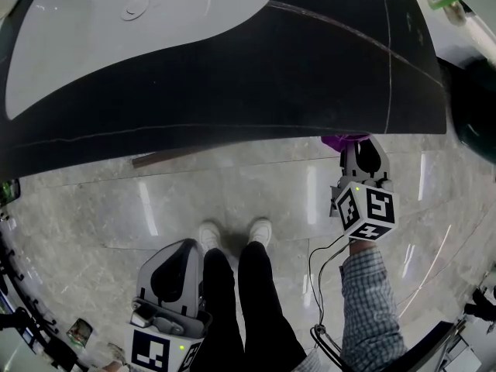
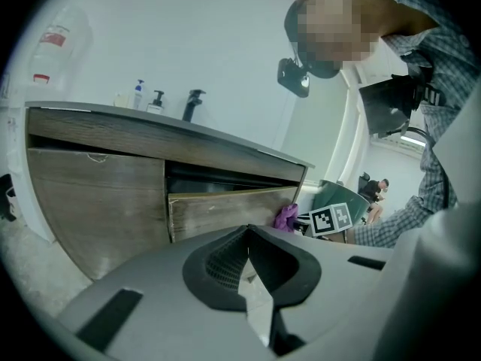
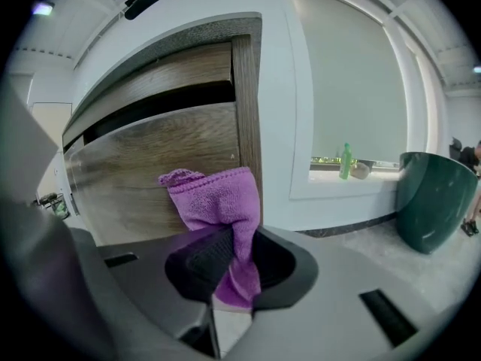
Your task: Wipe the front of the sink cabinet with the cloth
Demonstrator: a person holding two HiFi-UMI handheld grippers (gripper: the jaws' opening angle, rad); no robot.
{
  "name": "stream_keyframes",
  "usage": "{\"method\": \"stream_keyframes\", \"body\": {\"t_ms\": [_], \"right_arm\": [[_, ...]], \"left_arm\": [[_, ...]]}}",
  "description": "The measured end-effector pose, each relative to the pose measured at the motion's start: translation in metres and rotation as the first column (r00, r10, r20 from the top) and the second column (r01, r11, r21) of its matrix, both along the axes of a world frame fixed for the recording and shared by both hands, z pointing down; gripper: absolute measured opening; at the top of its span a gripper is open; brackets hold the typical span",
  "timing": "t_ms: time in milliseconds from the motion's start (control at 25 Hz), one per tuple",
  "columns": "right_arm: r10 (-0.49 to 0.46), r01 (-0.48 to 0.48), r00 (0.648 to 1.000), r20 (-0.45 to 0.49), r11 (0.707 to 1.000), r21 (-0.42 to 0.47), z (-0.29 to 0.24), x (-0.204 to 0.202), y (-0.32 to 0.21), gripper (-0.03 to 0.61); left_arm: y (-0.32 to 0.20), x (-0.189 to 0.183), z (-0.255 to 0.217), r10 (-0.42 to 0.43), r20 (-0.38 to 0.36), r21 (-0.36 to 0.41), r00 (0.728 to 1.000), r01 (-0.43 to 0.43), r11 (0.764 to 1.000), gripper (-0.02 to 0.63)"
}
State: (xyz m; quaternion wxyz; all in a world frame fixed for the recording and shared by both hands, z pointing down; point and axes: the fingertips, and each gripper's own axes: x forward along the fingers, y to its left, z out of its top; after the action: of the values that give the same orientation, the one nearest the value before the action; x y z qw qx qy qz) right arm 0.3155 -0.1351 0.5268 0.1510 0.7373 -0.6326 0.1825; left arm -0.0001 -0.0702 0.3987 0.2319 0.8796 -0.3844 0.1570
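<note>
Though tiny overhead, cloth (image 3: 214,201) in right gripper (image 3: 234,260).

A pale, glossy stone-tiled floor (image 1: 232,200) is seen from above. A pair of white shoes (image 1: 260,229) is planted on it, toes turned toward the sink cabinet (image 2: 98,194). A dark green tub (image 3: 430,201) is stood on the floor off to the right, near the wall.

The cabinet is topped by a dark countertop (image 1: 310,76) into which a white basin (image 1: 93,37) is set. Two pump bottles (image 2: 138,95) and a black tap (image 2: 192,104) are lined up along the countertop's back edge.

On a white window ledge (image 3: 376,177), a green bottle (image 3: 346,161) is stood upright, with a small rounded object just beside it.
</note>
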Motion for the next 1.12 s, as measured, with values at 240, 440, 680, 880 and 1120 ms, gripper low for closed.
{"method": "stream_keyframes", "body": {"t_ms": [240, 440, 680, 880, 1120], "right_arm": [[0.02, -0.02, 1.0, -0.007, 0.999, -0.031, 0.032, 0.003, -0.001, 0.074], [0.056, -0.056, 0.998, 0.004, 0.998, -0.031, 0.047, -0.002, -0.001, 0.074], [0.074, -0.073, 0.997, 0.028, 0.997, -0.03, 0.052, -0.018, -0.001, 0.074], [0.033, -0.031, 0.999, 0.041, 0.999, -0.027, 0.054, -0.051, -0.004, 0.074], [-0.008, 0.01, 0.998, 0.064, 1.0, -0.024, 0.054, -0.094, -0.008, 0.074]], "left_arm": [[0.0, -0.014, 0.008, -0.018, 0.0, -0.011, 1.0, 0.018, 1.0, 0.011], [0.0, -0.024, 0.015, -0.031, 0.001, -0.021, 1.0, 0.031, 0.999, 0.011], [0.001, -0.036, 0.023, -0.048, 0.001, -0.035, 0.999, 0.048, 0.998, 0.011], [0.001, -0.046, 0.031, -0.063, 0.002, -0.049, 0.998, 0.063, 0.997, 0.011], [0.001, -0.063, 0.033, -0.061, 0.006, -0.026, 0.998, 0.061, 0.998, 0.011]]}}
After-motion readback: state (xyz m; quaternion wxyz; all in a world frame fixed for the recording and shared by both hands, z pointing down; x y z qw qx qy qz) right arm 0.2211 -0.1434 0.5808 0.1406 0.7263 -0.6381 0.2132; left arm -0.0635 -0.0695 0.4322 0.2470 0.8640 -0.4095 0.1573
